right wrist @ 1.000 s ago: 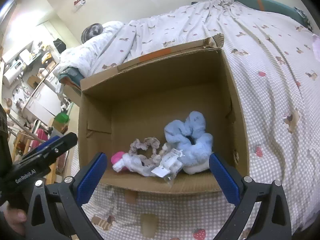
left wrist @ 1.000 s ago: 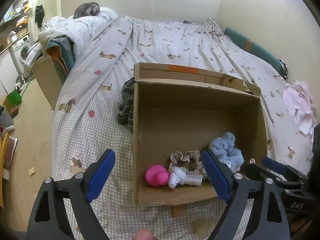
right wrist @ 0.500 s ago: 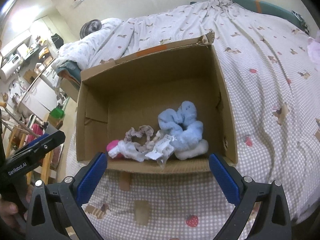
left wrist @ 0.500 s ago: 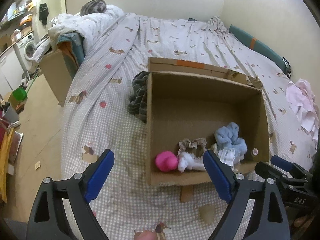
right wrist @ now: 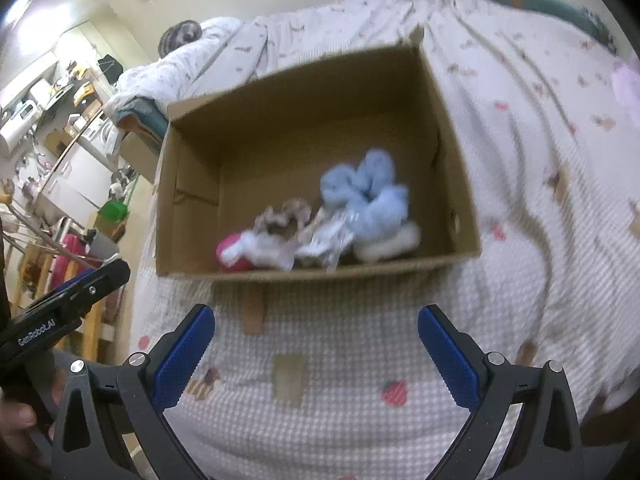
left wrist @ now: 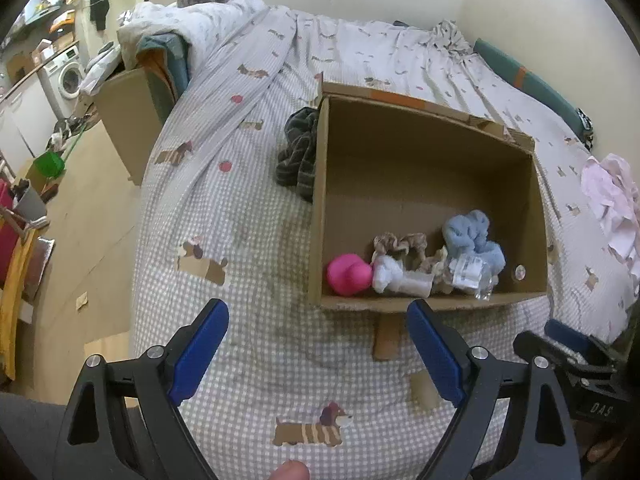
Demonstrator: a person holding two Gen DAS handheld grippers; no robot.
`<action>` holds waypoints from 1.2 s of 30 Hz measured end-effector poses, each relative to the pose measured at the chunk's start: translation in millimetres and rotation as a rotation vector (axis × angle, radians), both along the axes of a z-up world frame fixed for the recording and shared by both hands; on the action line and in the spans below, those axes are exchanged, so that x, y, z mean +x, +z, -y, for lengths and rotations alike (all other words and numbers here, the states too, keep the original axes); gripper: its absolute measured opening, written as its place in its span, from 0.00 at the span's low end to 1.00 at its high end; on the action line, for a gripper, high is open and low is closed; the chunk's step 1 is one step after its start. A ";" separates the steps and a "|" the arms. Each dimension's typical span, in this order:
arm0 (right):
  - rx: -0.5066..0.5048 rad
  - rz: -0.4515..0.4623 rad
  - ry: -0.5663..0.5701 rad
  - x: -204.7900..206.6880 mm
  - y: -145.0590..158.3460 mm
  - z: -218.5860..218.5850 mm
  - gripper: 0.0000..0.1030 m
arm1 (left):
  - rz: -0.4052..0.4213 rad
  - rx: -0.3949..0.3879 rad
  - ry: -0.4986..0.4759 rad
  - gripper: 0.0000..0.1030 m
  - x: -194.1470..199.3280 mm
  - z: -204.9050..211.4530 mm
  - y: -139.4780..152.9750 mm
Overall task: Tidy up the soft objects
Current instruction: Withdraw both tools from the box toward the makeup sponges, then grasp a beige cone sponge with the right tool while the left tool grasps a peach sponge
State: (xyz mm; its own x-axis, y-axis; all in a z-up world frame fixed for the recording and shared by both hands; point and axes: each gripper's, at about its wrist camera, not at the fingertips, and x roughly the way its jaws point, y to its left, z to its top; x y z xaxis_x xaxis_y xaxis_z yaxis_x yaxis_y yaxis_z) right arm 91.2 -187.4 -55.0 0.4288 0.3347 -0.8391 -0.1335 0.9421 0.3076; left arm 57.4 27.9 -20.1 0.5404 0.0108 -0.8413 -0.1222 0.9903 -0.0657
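An open cardboard box [left wrist: 400,184] stands on the bed; it also shows in the right wrist view [right wrist: 188,200]. Along its near wall lie a pink soft ball [left wrist: 347,274], a white item [left wrist: 394,278], a beige scrunchie [left wrist: 400,244], a light blue scrunchie [left wrist: 474,236] and a clear packet [left wrist: 468,276]. The blue scrunchie [right wrist: 368,196] and pink ball [right wrist: 232,256] also show in the blurred right wrist view. My left gripper [left wrist: 318,354] is open and empty, in front of the box. My right gripper [right wrist: 316,354] is open and empty, also in front of the box.
A dark striped cloth [left wrist: 298,156] lies against the box's left wall. A pink-white cloth [left wrist: 612,204] lies on the bed at the right. A second cardboard box [left wrist: 128,120] with bedding stands left of the bed. The floor with clutter lies at the left.
Both grippers have drawn back from the box toward the bed's near edge, so the box looks smaller and farther. Both stay open and empty. The items in the box have not moved.
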 end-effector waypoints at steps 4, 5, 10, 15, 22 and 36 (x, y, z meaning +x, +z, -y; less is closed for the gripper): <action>-0.033 -0.073 -0.013 -4.8 -16.0 -3.6 1.00 | -0.018 -0.013 0.012 0.87 -4.4 -4.4 -6.1; -0.030 -0.094 -0.024 -5.1 -20.3 -3.5 1.00 | -0.025 -0.014 0.012 0.87 -4.9 -5.0 -8.1; 0.040 -0.197 -0.028 -2.7 -41.4 -0.9 1.00 | -0.037 0.023 0.013 0.87 -8.5 -11.1 -15.9; 0.079 -0.266 0.005 -0.4 -57.7 -8.2 0.79 | -0.057 -0.011 0.063 0.87 -11.2 -32.5 -20.4; 0.006 -0.354 0.135 3.5 -89.6 -52.0 0.52 | -0.088 -0.038 0.115 0.87 -11.7 -51.8 -27.5; -0.027 -0.287 0.131 1.4 -72.4 -49.9 0.14 | -0.132 -0.044 0.037 0.86 -4.7 -34.5 -42.6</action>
State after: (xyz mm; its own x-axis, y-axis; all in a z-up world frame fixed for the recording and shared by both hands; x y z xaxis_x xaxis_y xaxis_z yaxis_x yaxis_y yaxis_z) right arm 92.6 -137.5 -127.4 0.1281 0.3470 -0.9291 -0.1655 0.9312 0.3249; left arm 52.7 62.4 -62.7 0.4248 -0.0103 -0.9052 -0.1689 0.9815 -0.0904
